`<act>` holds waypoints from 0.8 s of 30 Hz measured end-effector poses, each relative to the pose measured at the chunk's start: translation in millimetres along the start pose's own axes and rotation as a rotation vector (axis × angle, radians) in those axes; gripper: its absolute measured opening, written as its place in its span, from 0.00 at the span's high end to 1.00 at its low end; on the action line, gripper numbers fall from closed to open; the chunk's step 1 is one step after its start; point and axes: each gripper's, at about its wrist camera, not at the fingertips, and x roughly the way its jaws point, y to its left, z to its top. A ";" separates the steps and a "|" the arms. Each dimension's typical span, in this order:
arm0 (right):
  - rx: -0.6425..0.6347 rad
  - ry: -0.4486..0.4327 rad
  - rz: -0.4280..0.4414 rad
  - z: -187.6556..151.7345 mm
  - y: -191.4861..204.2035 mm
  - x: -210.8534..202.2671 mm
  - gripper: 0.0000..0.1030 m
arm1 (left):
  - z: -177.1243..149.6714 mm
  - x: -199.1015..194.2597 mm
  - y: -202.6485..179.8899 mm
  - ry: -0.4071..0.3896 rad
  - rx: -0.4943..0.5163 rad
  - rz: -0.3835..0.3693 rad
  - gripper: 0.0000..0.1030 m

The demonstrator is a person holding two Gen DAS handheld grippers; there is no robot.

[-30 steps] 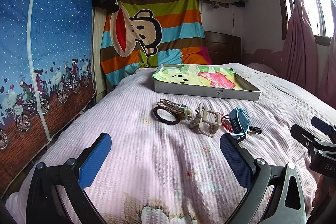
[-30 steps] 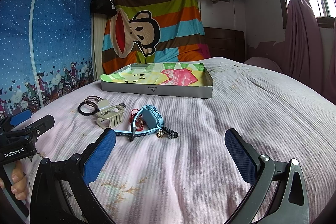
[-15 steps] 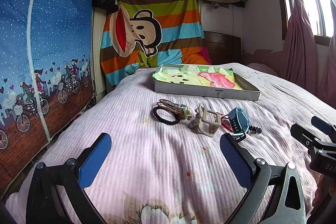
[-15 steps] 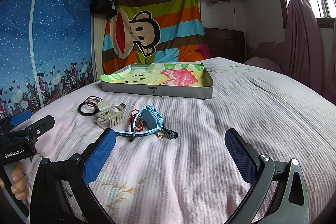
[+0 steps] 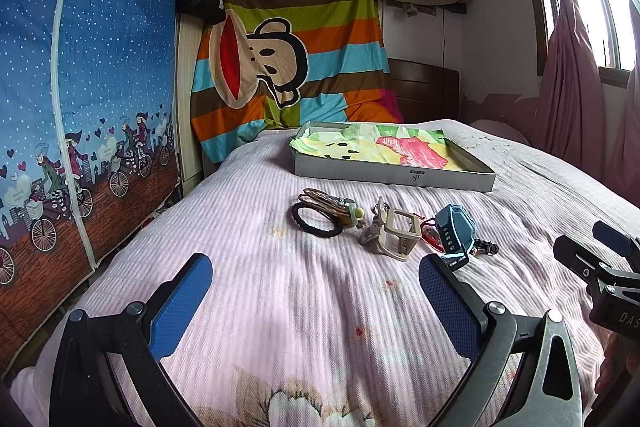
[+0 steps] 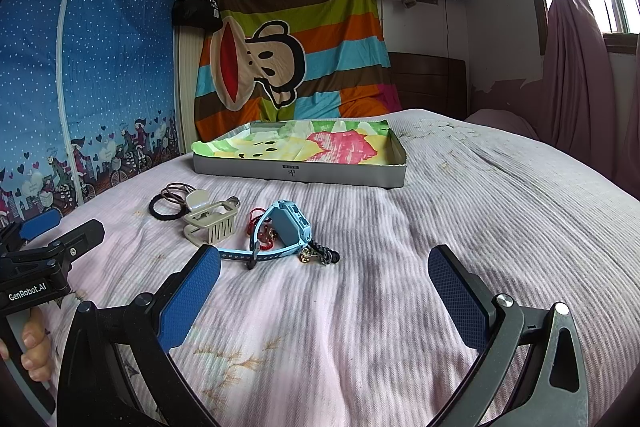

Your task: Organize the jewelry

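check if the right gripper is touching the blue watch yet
Apart. In the right wrist view the right gripper is open over bare bedspread, short of the blue watch.

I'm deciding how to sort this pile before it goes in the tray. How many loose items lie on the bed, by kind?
Hair ties: 2 (black, brown)
Beige hair claw clip: 1
Blue watch: 1
Red cord bracelet: 1
Dark beaded piece: 1
Total: 6, as far as the tangle shows.
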 end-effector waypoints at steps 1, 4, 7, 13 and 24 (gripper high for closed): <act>0.000 0.000 0.000 0.0 0.0 0.0 0.01 | 0.0 0.0 0.0 0.000 0.000 0.000 0.00; 0.000 0.001 0.000 0.1 0.0 0.2 0.01 | 0.0 0.0 0.0 0.000 0.000 0.000 0.00; 0.001 0.001 0.000 0.1 -0.1 0.1 0.01 | 0.0 0.0 0.0 -0.001 0.000 0.000 0.00; 0.000 0.000 0.000 0.2 -0.1 0.1 0.01 | 0.0 0.1 -0.1 0.000 0.000 0.000 0.00; -0.002 0.013 0.012 1.2 0.7 0.3 0.01 | 12.0 8.5 0.5 0.020 -0.007 0.008 0.00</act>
